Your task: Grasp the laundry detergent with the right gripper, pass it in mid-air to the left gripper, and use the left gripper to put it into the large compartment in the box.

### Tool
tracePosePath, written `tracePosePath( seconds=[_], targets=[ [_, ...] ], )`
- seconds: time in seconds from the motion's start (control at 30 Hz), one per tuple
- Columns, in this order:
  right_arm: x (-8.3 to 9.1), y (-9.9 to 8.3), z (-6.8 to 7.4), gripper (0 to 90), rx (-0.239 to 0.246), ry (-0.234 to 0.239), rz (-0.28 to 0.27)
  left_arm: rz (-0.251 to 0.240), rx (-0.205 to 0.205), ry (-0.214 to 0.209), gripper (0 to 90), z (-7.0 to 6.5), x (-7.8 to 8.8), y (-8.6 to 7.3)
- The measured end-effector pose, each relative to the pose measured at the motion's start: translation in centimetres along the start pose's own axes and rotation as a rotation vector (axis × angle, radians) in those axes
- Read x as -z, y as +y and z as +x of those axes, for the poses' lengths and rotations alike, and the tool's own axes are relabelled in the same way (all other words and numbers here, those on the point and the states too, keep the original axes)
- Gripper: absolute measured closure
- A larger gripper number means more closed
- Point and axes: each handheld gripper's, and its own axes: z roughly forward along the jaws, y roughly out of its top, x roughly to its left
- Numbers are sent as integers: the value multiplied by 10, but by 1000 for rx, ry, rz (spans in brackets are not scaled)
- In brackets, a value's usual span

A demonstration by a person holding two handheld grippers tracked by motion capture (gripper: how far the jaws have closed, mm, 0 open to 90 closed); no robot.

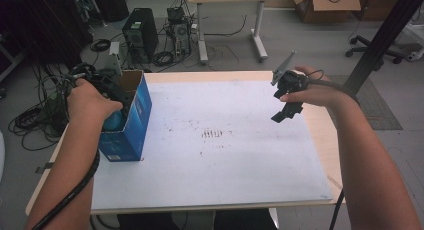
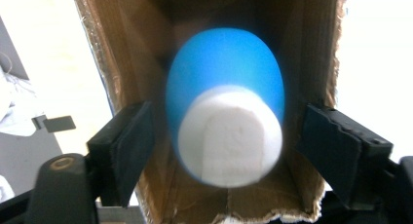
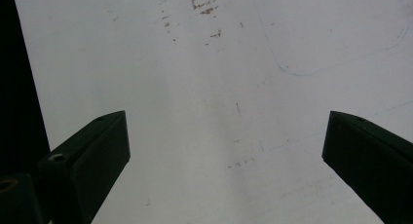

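**Two grippers, one blue bottle dropped in the box**

Two grippers on show, and the action sits at the left of the high view. The left gripper [image 1: 112, 97] hangs over the open top of the blue carton [image 1: 134, 121], which stands upright at the left edge of the bench [image 1: 225, 190]. In the left gripper view the blue bottle [image 2: 225, 95] with its white cap [image 2: 230, 136] lies inside the brown cardboard walls, cap toward the camera. Both pads stand off its sides with clear gaps, so nothing is clamped: the jaws are spread and the bottle looks let go, resting in the carton rather than held. The carton's tall walls keep it from rolling away, which is likely why it went in there.

Over to the right of the high view, the right gripper [image 1: 286, 110] hovers above the white sheet, well apart from the carton. Its jaws are wide apart with bare sheet between them, seemingly parked out of the way.
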Motion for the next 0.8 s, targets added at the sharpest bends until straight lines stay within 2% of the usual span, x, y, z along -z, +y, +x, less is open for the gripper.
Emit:
tracePosePath(
  seconds=[0.3,0.4,0.53,0.67,0.8],
  targets=[
    [0,-2,0,31,0,1,-4,-29,-36,18,151,-6,16,-6],
    [2,-3,1,29,0,5,-9,-22,-65,34,126,-10,22,-9],
    [5,-4,2,29,-6,26,-53,3,-99,46,72,-16,28,-10],
    [7,-5,4,29,-3,24,-54,1,-140,52,2,-22,34,-10],
    [11,-7,8,29,2,23,-54,-10,-190,54,2,-32,41,-11]
  ],
)
